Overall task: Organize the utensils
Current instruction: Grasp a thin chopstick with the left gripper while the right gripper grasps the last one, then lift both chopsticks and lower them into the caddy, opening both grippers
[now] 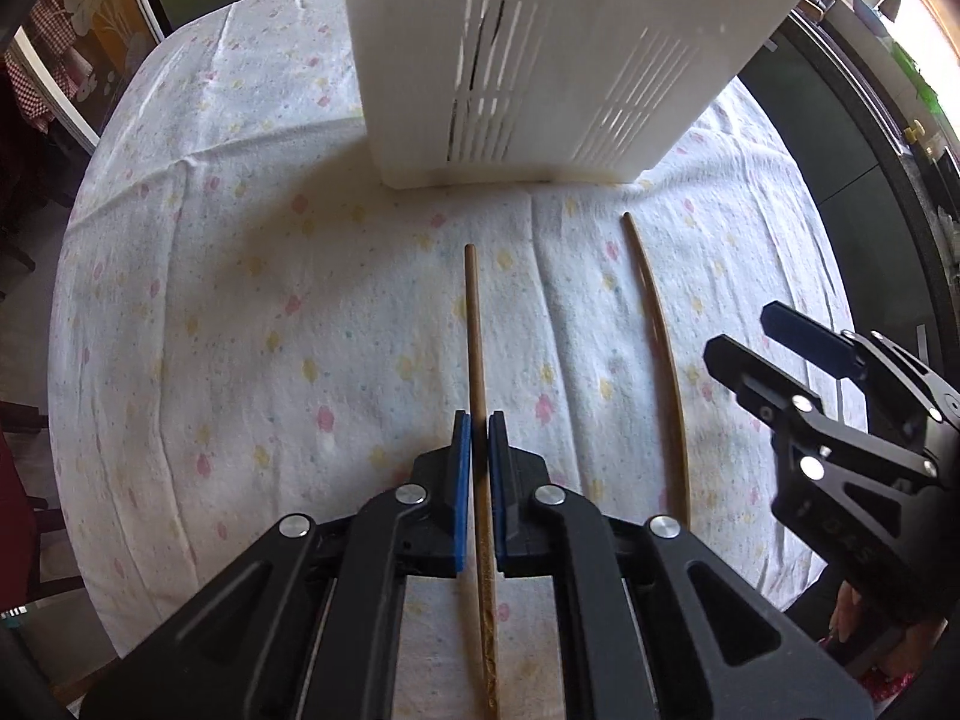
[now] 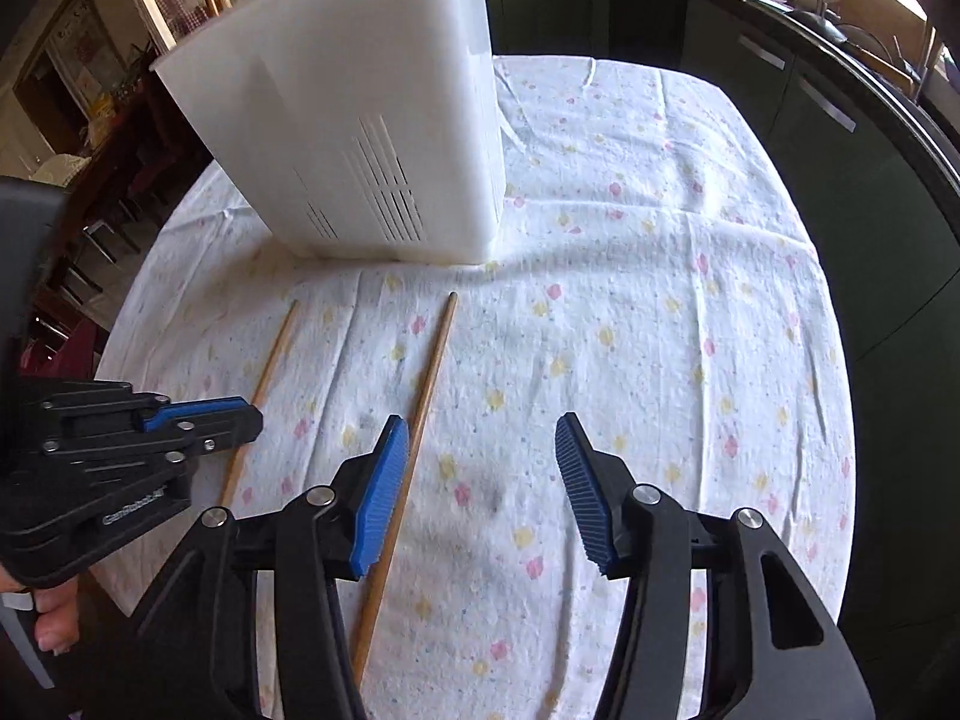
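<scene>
The left hand-held gripper [image 1: 480, 426] sits low at bottom centre of the left wrist view, its blue pads [image 1: 461, 480] drawn close on either side of a wooden chopstick [image 1: 477, 348]; whether the pads actually press the stick cannot be made out, and the stick's near end runs out of frame beneath the gripper body. In the right wrist view the same gripper [image 2: 249, 414] enters from the left edge, side-on, hiding the lower stretch of that chopstick [image 2: 273, 354]. The right hand-held gripper [image 2: 483, 456] hovers with its jaws spread wide over the flowered cloth of the worktop [image 2: 660, 300], holding nothing. A second chopstick [image 2: 429, 372] passes just beside its left pad [image 2: 381, 498], the lower end lost behind the gripper's frame. Both sticks lie well apart, pointing toward a white slotted utensil holder [image 2: 360, 120] standing in the upper part of both frames [image 1: 540, 60], its top cut off and its contents unseen.
</scene>
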Action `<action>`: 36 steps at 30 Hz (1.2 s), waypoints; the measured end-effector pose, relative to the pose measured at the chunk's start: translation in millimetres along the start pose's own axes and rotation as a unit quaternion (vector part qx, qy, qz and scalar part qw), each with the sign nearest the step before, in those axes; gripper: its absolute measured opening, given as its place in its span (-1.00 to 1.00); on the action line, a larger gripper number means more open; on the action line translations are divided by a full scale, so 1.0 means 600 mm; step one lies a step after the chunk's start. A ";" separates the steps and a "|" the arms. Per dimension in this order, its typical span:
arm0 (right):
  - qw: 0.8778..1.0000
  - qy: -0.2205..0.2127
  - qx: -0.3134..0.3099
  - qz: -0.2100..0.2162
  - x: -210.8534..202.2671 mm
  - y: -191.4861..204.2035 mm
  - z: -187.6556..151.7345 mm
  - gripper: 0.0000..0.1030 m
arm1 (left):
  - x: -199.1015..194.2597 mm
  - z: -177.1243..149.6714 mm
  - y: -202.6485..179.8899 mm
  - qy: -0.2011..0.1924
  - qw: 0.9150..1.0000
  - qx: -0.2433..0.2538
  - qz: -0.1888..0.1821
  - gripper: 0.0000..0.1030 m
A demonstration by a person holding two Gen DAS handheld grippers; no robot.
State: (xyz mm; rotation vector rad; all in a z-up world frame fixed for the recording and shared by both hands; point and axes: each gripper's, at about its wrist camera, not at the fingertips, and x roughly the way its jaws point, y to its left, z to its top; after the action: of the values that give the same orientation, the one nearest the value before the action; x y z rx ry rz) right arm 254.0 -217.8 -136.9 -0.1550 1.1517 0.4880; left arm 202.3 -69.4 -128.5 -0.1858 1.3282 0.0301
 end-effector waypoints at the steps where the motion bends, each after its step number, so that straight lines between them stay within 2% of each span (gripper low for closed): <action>1: 1.000 0.005 -0.001 -0.001 0.009 0.004 0.003 -0.18 | -0.005 -0.002 0.006 -0.004 1.000 0.000 -0.002 -0.89; 9: 0.999 0.012 -0.018 -0.028 0.033 0.048 0.027 -0.18 | -0.031 -0.008 0.049 -0.019 1.000 0.005 -0.019 -0.89; 12: 0.999 0.025 -0.029 -0.038 0.046 0.066 0.027 -0.33 | -0.044 -0.016 0.063 -0.027 0.999 0.008 -0.021 -0.89; 14: 0.998 0.021 -0.033 -0.047 0.047 0.074 0.028 -0.36 | -0.047 -0.017 0.063 -0.031 0.999 0.011 -0.022 -0.89; 17: 0.998 0.021 -0.037 -0.041 0.051 0.087 0.020 -0.59 | -0.057 -0.019 0.065 -0.038 0.999 0.017 -0.021 -0.89; 19: 0.998 0.020 -0.038 -0.036 0.052 0.095 0.017 -0.76 | -0.065 -0.021 0.062 -0.044 0.999 0.022 -0.019 -0.89; 23: 1.000 0.017 -0.013 -0.001 0.042 0.073 0.015 -0.86 | -0.077 -0.027 0.058 -0.052 0.998 0.027 -0.019 -0.89; 30: 0.997 -0.056 0.015 0.042 -0.052 0.032 -0.007 -0.88 | -0.102 -0.031 0.042 -0.076 0.996 0.051 -0.013 -0.89; 36: 0.991 -0.120 0.023 0.059 -0.151 0.003 -0.027 -0.88 | -0.148 -0.033 0.023 -0.116 0.990 0.079 -0.004 -0.89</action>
State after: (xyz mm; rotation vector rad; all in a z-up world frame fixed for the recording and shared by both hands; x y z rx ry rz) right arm 211.0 -248.2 -61.4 0.0123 0.9380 0.5685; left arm 159.7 -51.2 -48.8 -0.0519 1.0915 -0.0589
